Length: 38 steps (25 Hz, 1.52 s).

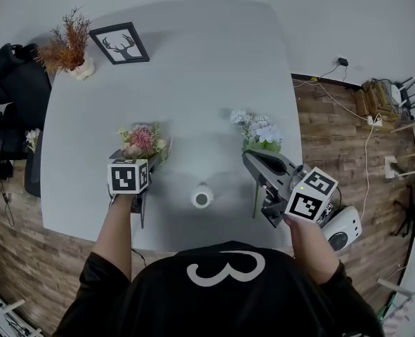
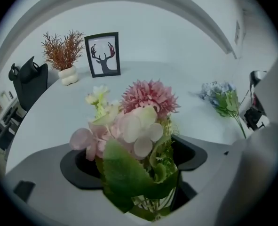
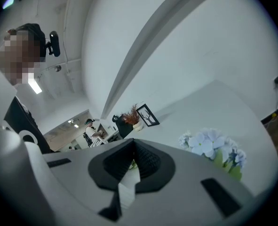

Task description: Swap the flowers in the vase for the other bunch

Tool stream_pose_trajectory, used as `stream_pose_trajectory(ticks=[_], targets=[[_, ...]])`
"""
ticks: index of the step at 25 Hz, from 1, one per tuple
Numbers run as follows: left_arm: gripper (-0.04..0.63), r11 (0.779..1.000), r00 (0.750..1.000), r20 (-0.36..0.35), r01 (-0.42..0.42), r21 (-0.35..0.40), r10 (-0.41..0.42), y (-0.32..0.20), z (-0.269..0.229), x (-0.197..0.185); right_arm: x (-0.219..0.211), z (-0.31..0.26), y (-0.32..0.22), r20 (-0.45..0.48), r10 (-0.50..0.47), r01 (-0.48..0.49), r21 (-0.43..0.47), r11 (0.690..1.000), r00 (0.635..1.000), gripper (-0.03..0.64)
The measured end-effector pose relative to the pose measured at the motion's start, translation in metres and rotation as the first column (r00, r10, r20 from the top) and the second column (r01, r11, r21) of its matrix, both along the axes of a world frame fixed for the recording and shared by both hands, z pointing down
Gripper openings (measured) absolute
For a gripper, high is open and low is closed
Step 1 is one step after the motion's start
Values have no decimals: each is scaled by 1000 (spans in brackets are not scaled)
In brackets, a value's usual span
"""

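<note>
The left gripper's [image 2: 138, 167] jaws pinch the pink bunch [image 2: 139, 111] (leaves hide its stems). The right gripper's [image 3: 131, 147] jaws press together, bare, with the blue bunch [image 3: 210, 144] right of them.

Illumination is bright, diffuse and overhead; shadows on the table [image 1: 193, 83] are soft. All views show fisheye curvature and dark vignetted corners. The pink bunch [image 2: 129, 126], close to the lens, is slightly soft.

Pale grey table [image 1: 193, 69], framed deer print [image 1: 119, 43], potted dried plant [image 1: 70, 46], small white vase [image 1: 202, 198], blue flower bunch [image 1: 258, 130] lying flat
</note>
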<state>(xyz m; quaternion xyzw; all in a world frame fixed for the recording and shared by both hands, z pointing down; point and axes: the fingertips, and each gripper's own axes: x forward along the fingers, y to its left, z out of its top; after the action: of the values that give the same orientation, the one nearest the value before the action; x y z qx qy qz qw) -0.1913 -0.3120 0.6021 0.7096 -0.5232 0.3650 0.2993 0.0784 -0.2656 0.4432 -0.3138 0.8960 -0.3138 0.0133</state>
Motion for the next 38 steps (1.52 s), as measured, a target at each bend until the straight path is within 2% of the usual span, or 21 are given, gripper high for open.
stream_pose_trajectory(ticks=[3, 8, 13, 18, 26, 31, 38], targets=[[442, 999, 1000, 21, 20, -26, -20, -1, 8, -3, 4, 2, -3, 18, 14, -14, -10, 1000, 1000, 8], [440, 997, 999, -2, 42, -66, -43, -1, 18, -4, 10, 3, -6, 14, 27, -27, -16, 1000, 1000, 8], [423, 996, 998, -11, 60, -64, -60, -4, 17, -3, 14, 7, -9, 16, 40, -39, -21, 999, 999, 8], [340, 996, 997, -17, 77, -50, -78, -6, 16, -4, 12, 10, -6, 15, 33, -33, -24, 999, 999, 8], [167, 996, 996, -11, 86, -28, -86, -7, 11, -11, 16, 17, 0, 21, 48, -47, -44, 998, 999, 8], [136, 995, 995, -25, 100, 0, -100, 1, 5, -10, 21, 18, 3, 23, 62, -60, -52, 997, 998, 8], [129, 992, 993, -64, 105, 73, -101, 8, -19, -10, 15, 9, 7, 33, 57, -56, -36, 998, 998, 8]])
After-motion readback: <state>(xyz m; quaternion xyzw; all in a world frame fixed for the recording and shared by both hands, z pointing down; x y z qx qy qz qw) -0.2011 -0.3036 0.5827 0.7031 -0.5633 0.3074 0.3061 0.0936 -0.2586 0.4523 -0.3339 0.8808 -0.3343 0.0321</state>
